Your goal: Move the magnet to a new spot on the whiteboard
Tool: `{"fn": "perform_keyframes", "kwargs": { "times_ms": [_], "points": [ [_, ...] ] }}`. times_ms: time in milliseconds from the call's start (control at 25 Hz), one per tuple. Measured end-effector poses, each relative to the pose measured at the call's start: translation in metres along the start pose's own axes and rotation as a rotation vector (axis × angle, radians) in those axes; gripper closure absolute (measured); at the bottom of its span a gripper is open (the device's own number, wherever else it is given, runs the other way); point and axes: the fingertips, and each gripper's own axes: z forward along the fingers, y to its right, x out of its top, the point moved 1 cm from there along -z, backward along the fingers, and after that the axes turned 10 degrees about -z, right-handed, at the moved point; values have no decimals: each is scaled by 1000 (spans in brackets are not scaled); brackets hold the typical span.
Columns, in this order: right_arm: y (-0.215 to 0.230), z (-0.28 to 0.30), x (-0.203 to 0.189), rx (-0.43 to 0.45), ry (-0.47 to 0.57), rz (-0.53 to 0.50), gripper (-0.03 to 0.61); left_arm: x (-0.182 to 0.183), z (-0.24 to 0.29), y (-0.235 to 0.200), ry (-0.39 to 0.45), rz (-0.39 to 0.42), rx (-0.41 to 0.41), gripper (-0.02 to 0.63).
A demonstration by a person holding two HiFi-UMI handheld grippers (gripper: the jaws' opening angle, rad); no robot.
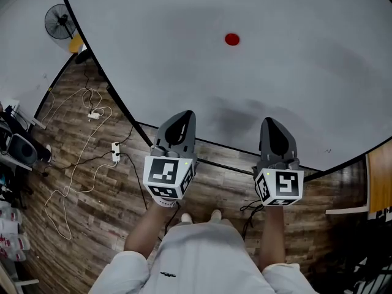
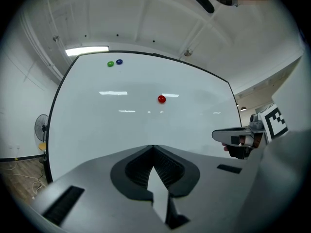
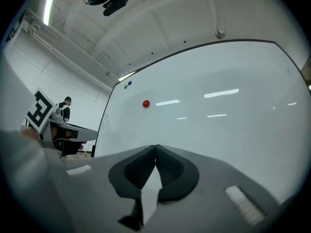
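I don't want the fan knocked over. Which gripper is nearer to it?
Left. The left gripper points at the whiteboard with the fan well off to its left; the right gripper is on the left one's far side, further from the fan.

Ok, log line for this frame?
left gripper: shut, empty | right gripper: shut, empty | red magnet: on whiteboard, untouched
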Motion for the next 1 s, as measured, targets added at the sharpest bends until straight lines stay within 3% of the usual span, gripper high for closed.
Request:
{"fn": "perform_keyframes", "kwargs": {
  "times_ms": [1000],
  "points": [
    [-7, 2, -7, 39, -29, -14, 568, -5, -2, -3, -7, 10, -3, 607]
  ]
}}
